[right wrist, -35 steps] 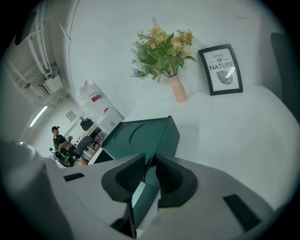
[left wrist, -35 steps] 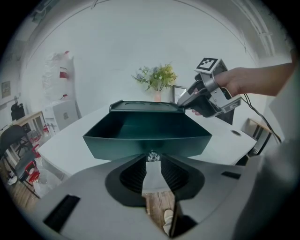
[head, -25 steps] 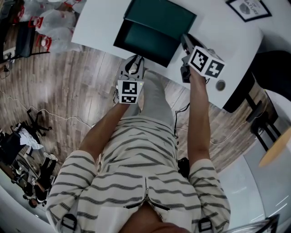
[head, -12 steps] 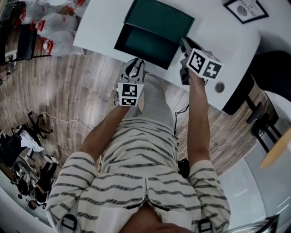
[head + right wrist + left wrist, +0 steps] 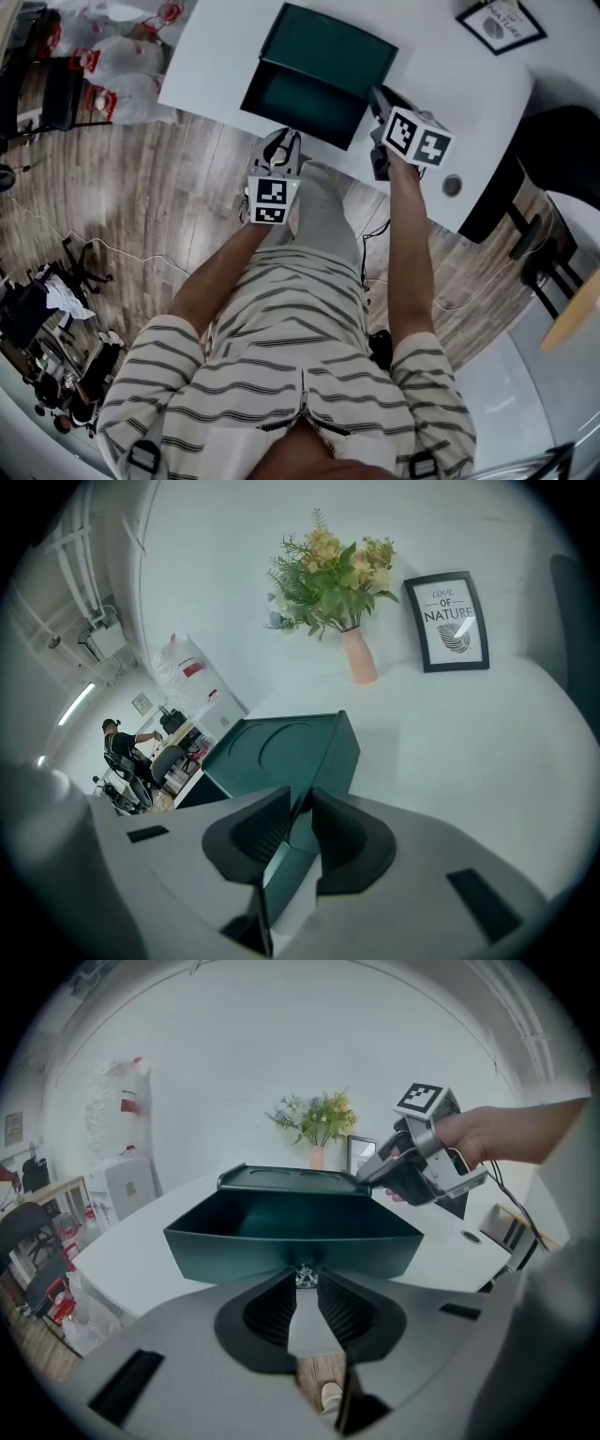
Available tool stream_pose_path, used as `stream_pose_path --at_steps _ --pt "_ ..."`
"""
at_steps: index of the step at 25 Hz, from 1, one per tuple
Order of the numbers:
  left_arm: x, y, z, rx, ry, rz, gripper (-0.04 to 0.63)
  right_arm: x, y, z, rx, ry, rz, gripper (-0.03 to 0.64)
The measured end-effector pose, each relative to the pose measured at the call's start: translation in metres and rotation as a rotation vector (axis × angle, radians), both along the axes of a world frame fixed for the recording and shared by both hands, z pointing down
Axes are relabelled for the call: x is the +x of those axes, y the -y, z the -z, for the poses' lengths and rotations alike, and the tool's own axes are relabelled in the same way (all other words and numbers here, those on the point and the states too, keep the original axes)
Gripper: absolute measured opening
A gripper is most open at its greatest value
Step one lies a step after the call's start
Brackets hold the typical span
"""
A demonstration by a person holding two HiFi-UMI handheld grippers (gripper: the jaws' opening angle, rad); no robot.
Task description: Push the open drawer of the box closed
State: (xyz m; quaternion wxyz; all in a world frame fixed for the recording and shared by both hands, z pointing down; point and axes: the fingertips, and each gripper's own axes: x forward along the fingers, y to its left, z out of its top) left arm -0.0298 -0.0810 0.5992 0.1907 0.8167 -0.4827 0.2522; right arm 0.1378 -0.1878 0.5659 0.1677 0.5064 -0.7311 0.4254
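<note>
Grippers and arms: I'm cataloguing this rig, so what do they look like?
The left gripper and the right gripper both have pale grey bodies, black ribbed pads and a white marker cube printed with black squares. The person wears a cream T-shirt with dark stripes. Its short sleeves leave the forearms bare.

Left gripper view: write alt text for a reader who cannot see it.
An open dark green drawer fills the middle, its small knob between the left gripper's jaw tips. Behind it, a hand holds the right gripper at the box's right corner. The box stands on a white table, with flowers further back.
</note>
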Motion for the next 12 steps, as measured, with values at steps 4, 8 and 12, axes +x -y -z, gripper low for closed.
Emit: stream_pose_path --at_steps 4,8,12 --pt "0.0002 -0.0003 0.0005 -0.001 0.006 -0.008 0.07 -0.0015 -0.0005 0.0004 -0.002 -0.005 0.003 0.086" --pt "0.0024 0.0016 0.0011 0.0 0.011 -0.014 0.07 0.0003 0.0001 0.0013 -0.004 -0.01 0.003 0.086" --pt "0.0038 0.0066 0.0002 0.001 0.014 -0.016 0.071 0.0004 0.0007 0.0014 -0.007 -0.018 0.006 0.086"
